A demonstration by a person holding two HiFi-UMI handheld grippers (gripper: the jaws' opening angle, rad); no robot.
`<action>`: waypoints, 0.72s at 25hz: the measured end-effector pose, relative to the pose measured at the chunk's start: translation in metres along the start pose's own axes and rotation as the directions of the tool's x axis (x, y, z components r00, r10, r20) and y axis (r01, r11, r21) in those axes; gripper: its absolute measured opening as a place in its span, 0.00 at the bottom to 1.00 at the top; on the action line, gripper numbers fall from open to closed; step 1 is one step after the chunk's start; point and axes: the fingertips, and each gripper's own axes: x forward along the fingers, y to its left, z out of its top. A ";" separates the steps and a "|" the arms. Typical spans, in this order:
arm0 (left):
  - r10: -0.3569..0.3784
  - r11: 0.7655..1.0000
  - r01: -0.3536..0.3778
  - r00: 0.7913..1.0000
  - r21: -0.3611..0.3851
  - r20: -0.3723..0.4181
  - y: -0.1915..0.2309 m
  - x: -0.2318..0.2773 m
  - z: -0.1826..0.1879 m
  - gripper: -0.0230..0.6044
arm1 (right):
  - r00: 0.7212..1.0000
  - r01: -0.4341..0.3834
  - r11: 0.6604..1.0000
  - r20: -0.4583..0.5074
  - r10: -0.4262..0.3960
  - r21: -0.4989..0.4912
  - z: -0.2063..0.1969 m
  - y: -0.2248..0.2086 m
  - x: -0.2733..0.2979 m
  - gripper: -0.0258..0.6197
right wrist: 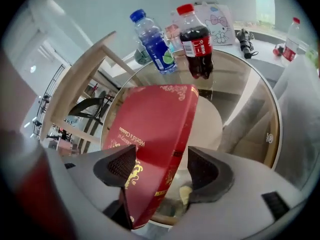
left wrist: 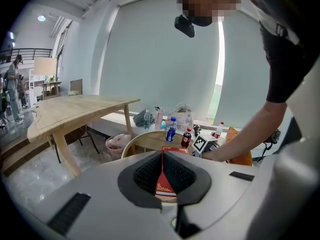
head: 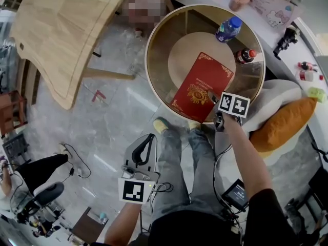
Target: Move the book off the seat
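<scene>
A red book with gold print lies flat on the round glass-topped table, its near end over the rim. My right gripper reaches down to the book's near right corner. In the right gripper view the book runs between the jaws of the right gripper, which stands open; the right pad is apart from the spine. My left gripper hangs low by the person's legs, away from the table. Its jaws are shut with nothing in them, and the book shows far off behind them.
A blue-labelled bottle and a cola bottle stand on the glass beyond the book. An orange cushion lies on a white seat at the right. A large wooden table stands at the upper left. Behind runs a cluttered counter.
</scene>
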 end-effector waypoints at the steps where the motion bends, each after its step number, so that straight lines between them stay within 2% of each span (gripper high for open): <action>1: -0.001 1.000 0.001 1.000 0.003 -0.002 0.000 0.000 0.000 0.06 | 1.000 -0.003 1.000 0.000 0.003 -0.009 0.001 0.001 -0.002 0.55; 5: 0.002 1.000 -0.003 1.000 0.017 0.005 0.003 -0.002 0.008 0.06 | 1.000 -0.026 1.000 0.010 0.026 -0.005 0.003 0.005 -0.013 0.55; 9: 0.009 0.999 -0.011 1.000 0.049 0.028 0.007 -0.010 0.028 0.06 | 0.999 -0.048 0.998 0.008 0.049 -0.047 0.007 0.017 -0.037 0.55; 13: 0.002 0.997 -0.008 0.997 0.077 0.076 0.003 -0.016 0.059 0.06 | 0.992 -0.123 0.987 0.016 0.125 -0.104 0.024 0.048 -0.078 0.55; 18: -0.016 0.995 0.003 0.992 0.103 0.128 -0.011 -0.031 0.098 0.06 | 0.973 -0.197 0.962 0.086 0.216 -0.187 0.057 0.090 -0.151 0.45</action>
